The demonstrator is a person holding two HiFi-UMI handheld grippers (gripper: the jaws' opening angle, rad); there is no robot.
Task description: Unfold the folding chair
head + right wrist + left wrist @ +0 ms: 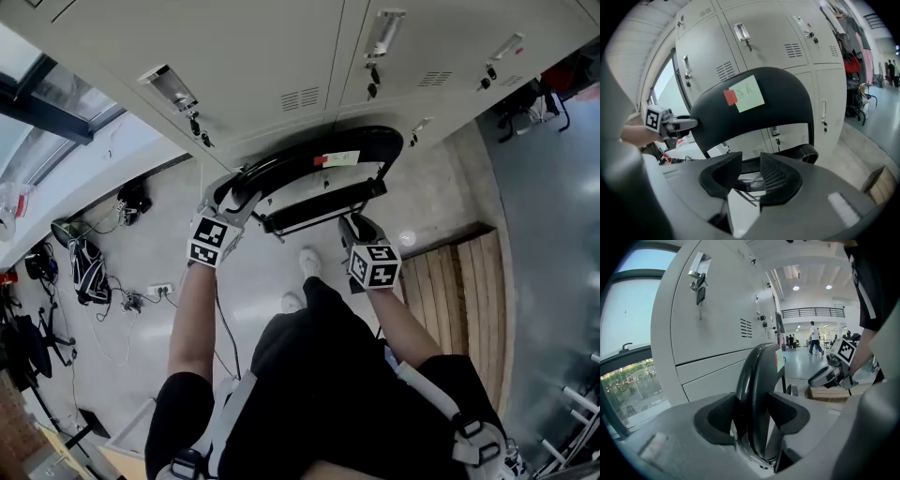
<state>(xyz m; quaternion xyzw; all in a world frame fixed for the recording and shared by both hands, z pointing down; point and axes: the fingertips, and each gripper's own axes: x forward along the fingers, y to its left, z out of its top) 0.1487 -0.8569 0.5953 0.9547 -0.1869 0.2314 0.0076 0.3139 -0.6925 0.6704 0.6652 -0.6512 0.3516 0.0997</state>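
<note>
"Over by the lockers (281,56), upper middle of the head view: is that the folding chair (319,173) they mean?"

"Yes. It stands folded near the locker doors. Its black backrest (754,108) arcs from left to right across the frame, and the seat (323,206) is a dark bar running parallel just under it."

"What has the left claw (234,202) got?"

"The left end of that backrest. Its own view shows the two pads pressed on either side of the curved black rim, which rises edge-on between them. That's a firm clamp."

"And the right claw (361,230)?"

"It sits at the right end of the seat bar, lower centre-right, with the tips just at the seat. From its own camera the pads stand a narrow gap apart, and I see nothing pinched in that gap. The seat edge and some wire struts lie just past the tips, and the backrest with its green note (746,93) is above."

"So which side does the opening?"

"My guess is the right one, since it is much nearer the seat. The seat's long axis lies crosswise to that claw, so it could close on the edge and draw it down and toward the person while the left steadies the back. If the clamp on the rim slips, the frame may swing toward the lockers."
</note>
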